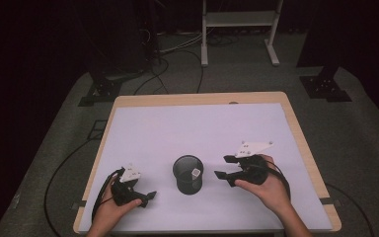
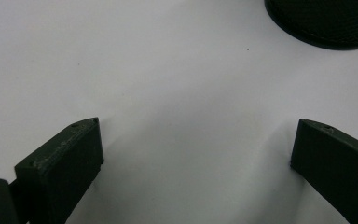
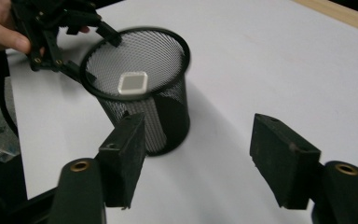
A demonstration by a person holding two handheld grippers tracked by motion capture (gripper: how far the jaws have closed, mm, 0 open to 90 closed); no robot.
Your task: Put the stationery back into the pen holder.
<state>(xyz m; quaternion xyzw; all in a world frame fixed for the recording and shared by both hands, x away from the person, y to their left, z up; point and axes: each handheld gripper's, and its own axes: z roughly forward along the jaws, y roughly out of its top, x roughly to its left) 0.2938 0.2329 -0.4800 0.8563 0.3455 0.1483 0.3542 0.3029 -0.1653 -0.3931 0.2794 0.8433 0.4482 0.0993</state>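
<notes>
One black mesh cup (image 1: 188,174) stood upright near the front middle of the table (image 1: 296,123), and inside it sat one small white block (image 1: 196,172), seen end-on in the right gripper view (image 3: 133,84) as a pale square leaning against the mesh wall. Two grippers flanked that cup, one on each side, both resting low over the white tabletop. The left gripper (image 1: 148,196) lay just left of the cup, apart from it, jaws spread wide with nothing but bare white surface between them (image 2: 193,140); the cup's dark base (image 2: 324,21) showed at the top right corner of its view. The right gripper (image 1: 222,168) sat just right of the cup, jaws parted well apart and holding nothing, the cup standing beyond its left jaw in its own view (image 3: 198,149). Two hands, one per gripper, came in from the near edge. Open room lay all across the far half of the sheet, and wide clear strips ran to the left and right wooden edges; the near edge was close behind both hands.
</notes>
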